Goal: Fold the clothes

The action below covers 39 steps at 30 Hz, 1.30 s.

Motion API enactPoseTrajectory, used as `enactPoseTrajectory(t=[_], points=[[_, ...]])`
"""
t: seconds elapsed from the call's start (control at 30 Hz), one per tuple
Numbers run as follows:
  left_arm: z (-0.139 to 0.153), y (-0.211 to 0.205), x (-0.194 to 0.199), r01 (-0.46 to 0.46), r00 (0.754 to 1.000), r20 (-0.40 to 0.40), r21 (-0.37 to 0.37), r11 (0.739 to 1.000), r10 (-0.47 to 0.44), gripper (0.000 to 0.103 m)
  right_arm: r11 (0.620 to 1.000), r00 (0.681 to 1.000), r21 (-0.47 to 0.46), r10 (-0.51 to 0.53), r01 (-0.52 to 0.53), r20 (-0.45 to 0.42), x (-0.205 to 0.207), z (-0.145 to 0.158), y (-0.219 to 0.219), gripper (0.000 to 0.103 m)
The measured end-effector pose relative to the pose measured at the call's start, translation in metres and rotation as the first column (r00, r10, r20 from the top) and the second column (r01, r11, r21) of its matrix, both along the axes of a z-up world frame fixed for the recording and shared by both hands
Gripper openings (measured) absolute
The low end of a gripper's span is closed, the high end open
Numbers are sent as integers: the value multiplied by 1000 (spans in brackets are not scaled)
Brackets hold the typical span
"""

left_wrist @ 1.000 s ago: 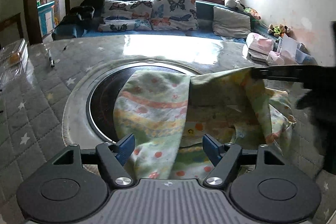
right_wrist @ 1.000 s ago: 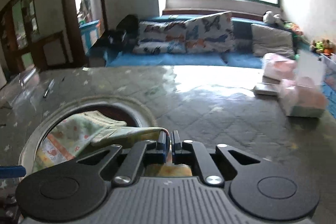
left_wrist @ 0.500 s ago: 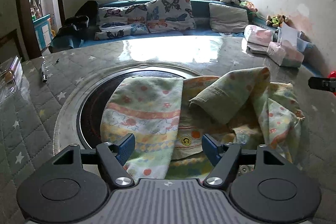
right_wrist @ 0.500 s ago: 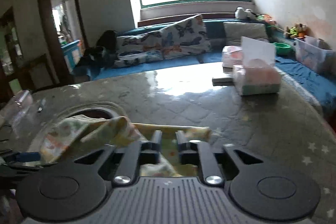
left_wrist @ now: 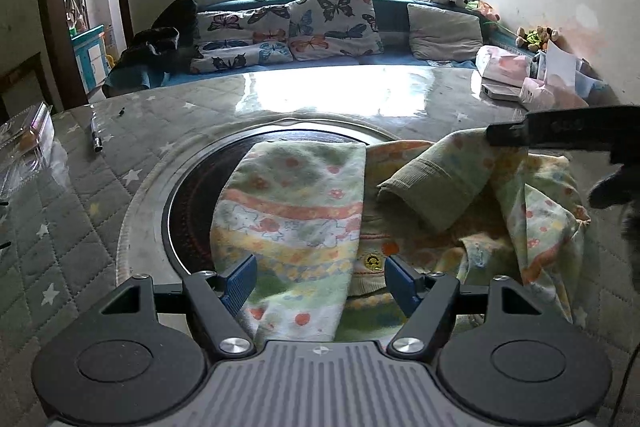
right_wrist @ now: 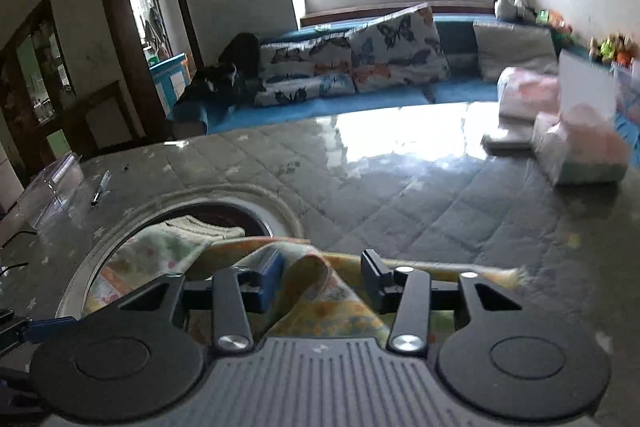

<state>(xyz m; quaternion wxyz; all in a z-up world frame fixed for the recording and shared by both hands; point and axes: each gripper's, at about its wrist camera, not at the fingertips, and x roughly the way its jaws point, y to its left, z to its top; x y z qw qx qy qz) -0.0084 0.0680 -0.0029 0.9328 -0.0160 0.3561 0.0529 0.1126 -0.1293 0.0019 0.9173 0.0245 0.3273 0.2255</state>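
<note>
Left of your left gripper (left_wrist: 316,277) there's a pen (left_wrist: 96,139) and a clear plastic box (left_wrist: 24,143) well out on the quilted table cover (left_wrist: 72,227); sweep the cloth that way and you drag them. Your left gripper stands wide, nothing pinched. The printed garment (left_wrist: 288,211) lies flat just ahead of and between its blue pads (left_wrist: 240,277), draped over the dark round inset (left_wrist: 192,195) in the table. Risk here: the near edge runs under the tool, so if you close low you grab both layers, or the cover with them, and the fold comes out crooked. The cloth half over the inset rim can also sag in and pull the fold off square.

Ahead and to the right, the ribbed cuff (left_wrist: 424,183) of a sleeve sits loosely rolled on the bunched part of the garment. Loose means it can flop back open.

Your right gripper (right_wrist: 322,281) is opening, jaws at a middling gap, and a ridge of the garment (right_wrist: 316,291) is in the gap, lying against the left pad (right_wrist: 272,275). I can't tell if it has fully let go. Pull away now and a snag on that pad drags the sleeve back out. Farther right of the tool, the tissue packs (right_wrist: 576,155) are well apart, low risk.
</note>
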Motion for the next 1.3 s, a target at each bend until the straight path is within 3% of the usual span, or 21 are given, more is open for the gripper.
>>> enactPoseTrajectory(t=[0.07,0.13,0.33,0.53,0.7,0.97,1.13,1.2,1.27,1.3], points=[[0,-1,2,3,1000,-1,-1,1000,-3,73,1000,1000,10,2,-2,-25,4,-8,1,17],[-1,-2,4,6,1000,-2,0,1000,-6,74,1000,999,14,-5,5,-35,4,-13,1,8],[-4,0,8,6,1000,-9,2,1000,-6,74,998,996,11,-68,67,65,-30,6,-28,3],[-7,1,9,7,1000,-8,2,1000,-7,74,983,975,6,-181,182,128,-76,28,-80,3],[-8,2,10,7,1000,-12,7,1000,-7,74,952,945,-29,-299,305,134,-108,25,-121,3],[-12,3,11,8,1000,-26,19,1000,-8,74,876,878,-79,-478,475,-24,-132,-21,-180,8],[-14,1,10,12,999,-35,31,999,-11,74,821,825,-121,-565,558,-26,-139,-30,-201,17],[-15,1,10,9,999,-37,33,999,-8,74,826,830,-105,-558,554,-5,-143,-26,-202,21],[-15,1,10,7,999,-39,34,999,-5,74,848,852,-94,-523,521,14,-144,-22,-195,36],[-15,0,10,6,999,-40,33,999,-4,74,861,865,-89,-502,502,20,-145,-21,-190,37]])
